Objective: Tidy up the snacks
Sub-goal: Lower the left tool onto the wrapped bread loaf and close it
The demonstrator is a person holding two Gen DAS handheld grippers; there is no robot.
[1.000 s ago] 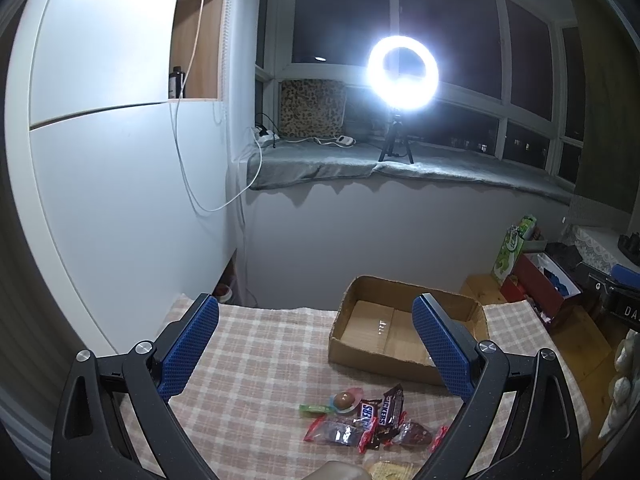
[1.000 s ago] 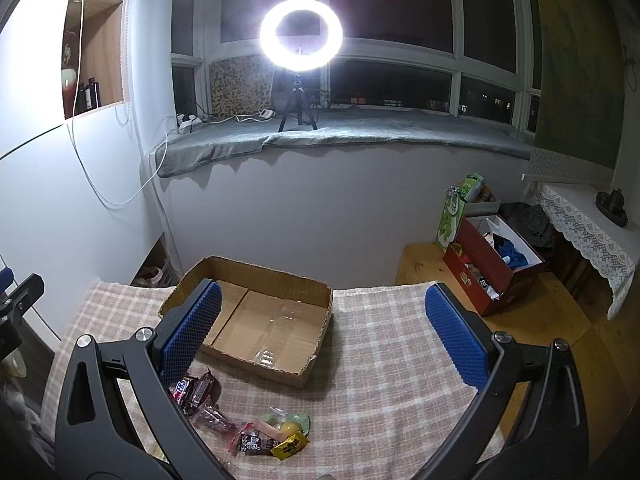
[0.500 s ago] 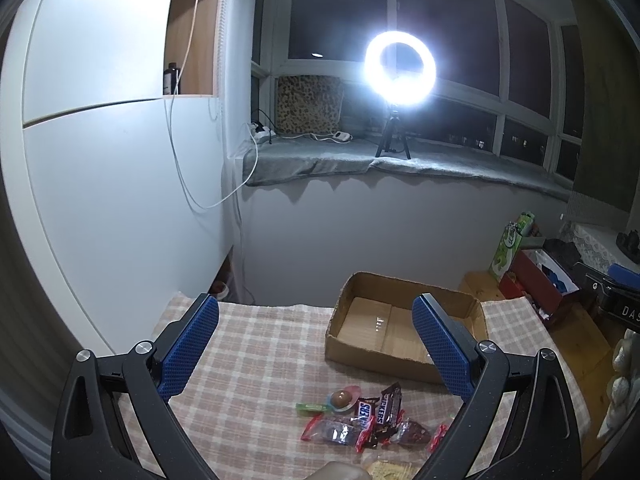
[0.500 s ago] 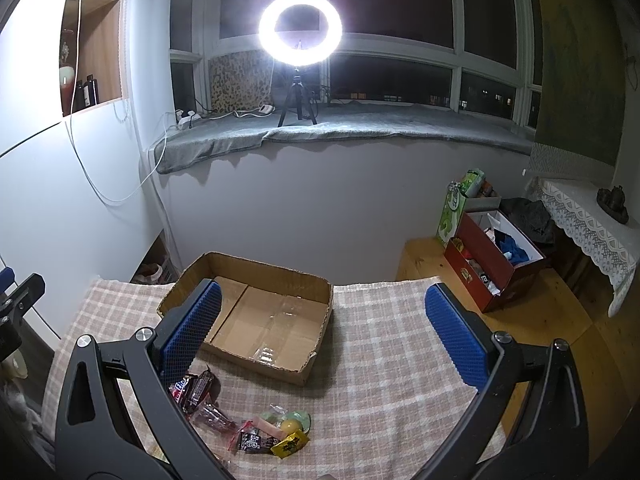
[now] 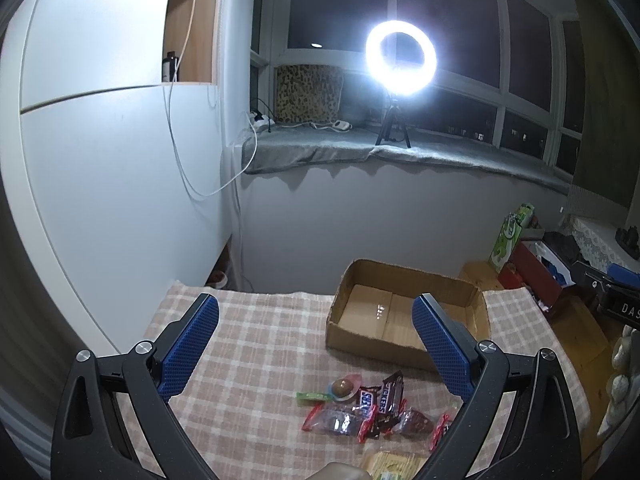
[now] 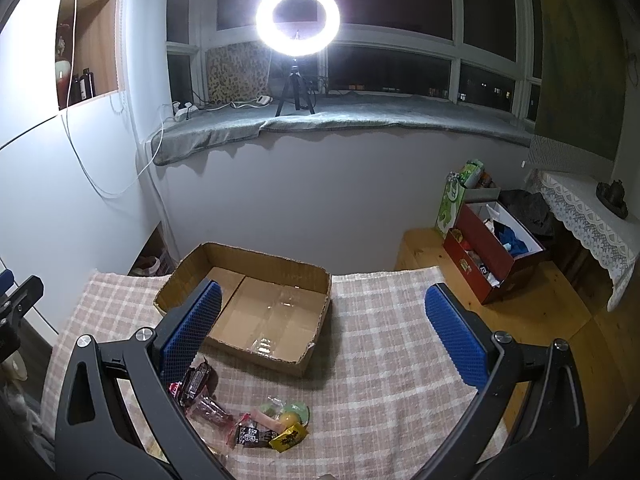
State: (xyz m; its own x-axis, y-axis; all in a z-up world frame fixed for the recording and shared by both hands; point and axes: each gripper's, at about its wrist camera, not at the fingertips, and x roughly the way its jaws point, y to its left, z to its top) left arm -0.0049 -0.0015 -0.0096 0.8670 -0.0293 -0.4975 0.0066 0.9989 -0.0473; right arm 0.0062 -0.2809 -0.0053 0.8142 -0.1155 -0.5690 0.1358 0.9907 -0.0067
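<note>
Left gripper (image 5: 316,344) spread wide, empty, above table; snack pile (image 5: 360,404) just below its fingers; cardboard box (image 5: 404,320) ahead, empty; right gripper (image 6: 322,330) spread, empty. Judged step: pre-grasp; next: descend, pinch one wrapper, carry to box.

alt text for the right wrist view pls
Open right gripper hovers above a checked table, holding nothing. An empty cardboard box sits ahead; wrapped snacks lie before it, lower left. A ring light glares from the windowsill.
</note>
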